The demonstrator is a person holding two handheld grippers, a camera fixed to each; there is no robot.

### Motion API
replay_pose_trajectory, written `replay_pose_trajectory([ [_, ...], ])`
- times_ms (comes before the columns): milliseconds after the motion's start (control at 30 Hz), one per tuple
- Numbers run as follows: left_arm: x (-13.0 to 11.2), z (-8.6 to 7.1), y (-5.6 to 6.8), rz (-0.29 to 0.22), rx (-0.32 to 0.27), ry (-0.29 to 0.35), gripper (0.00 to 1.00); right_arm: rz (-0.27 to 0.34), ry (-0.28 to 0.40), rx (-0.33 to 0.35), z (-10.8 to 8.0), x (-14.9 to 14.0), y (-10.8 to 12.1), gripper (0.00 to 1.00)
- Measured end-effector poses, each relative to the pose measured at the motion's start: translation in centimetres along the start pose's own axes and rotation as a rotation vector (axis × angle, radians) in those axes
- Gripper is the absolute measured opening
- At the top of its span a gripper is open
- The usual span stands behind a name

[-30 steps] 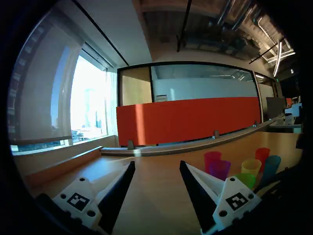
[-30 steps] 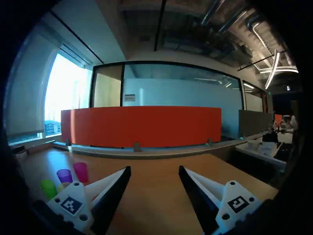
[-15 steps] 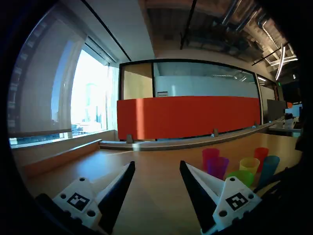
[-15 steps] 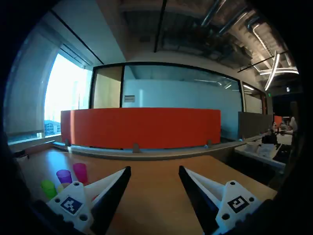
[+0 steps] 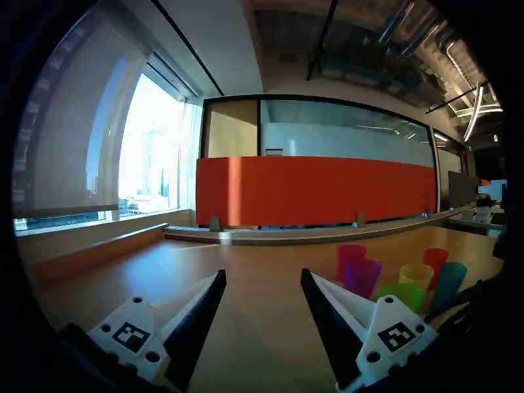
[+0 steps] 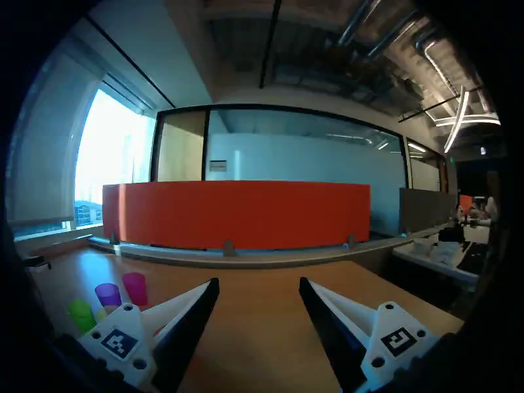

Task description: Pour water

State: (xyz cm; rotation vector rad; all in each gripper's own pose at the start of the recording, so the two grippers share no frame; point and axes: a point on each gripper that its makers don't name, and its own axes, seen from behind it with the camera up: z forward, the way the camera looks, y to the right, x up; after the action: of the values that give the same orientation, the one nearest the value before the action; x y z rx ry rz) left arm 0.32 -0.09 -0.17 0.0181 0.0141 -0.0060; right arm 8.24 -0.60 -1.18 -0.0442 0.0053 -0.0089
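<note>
Left gripper (image 5: 262, 272) hovers low over the tabletop (image 5: 262, 334), its fingers spread wide and empty. The cups (image 5: 362, 278) stand bunched just to its right: pink, purple, green, yellow, red and teal, packed close. Right gripper (image 6: 257, 281) is likewise wide apart with nothing between its fingers, and has the cups at its far left. Which cup holds water, I cannot tell. The tight cluster is the risk: a finger reaching for one cup could knock a neighbour over, and a hard pinch could squash thin plastic and spill.
</note>
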Motion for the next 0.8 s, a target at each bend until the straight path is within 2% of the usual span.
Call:
replay_pose_trajectory([
  [800,-0.22,0.21,0.21,0.004,-0.012,-0.013,0.84,-0.005,0.003,-0.002,-0.43,0.19,0.24,0.95],
])
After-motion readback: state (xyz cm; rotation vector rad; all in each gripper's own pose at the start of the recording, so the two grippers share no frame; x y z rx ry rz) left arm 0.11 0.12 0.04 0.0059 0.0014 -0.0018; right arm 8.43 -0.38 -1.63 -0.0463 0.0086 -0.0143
